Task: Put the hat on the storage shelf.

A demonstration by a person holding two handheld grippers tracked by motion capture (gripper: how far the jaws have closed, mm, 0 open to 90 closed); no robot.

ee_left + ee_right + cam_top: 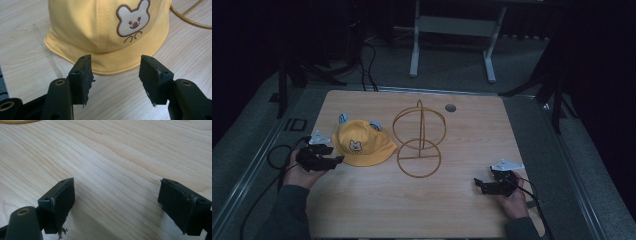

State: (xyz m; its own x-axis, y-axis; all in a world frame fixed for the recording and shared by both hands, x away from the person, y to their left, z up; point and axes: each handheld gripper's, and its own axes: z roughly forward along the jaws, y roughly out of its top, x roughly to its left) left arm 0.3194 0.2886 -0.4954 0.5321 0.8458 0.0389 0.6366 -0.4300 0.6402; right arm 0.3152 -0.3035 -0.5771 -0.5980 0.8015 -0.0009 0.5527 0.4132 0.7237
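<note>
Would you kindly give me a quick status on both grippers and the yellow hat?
Left gripper open, just short of yellow hat brim. Right gripper open over bare table. Hat flat, beside wire stand. Path clear.

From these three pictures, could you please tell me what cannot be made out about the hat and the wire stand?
- Hat: the left gripper view cuts off its crown and ears at the top edge; in the high view its far brim is hidden behind the crown.
- Wire stand: too thin and dim in the high view to tell how its rings join.
- Wire stand in the right gripper view: cut off by the top edge.
</note>
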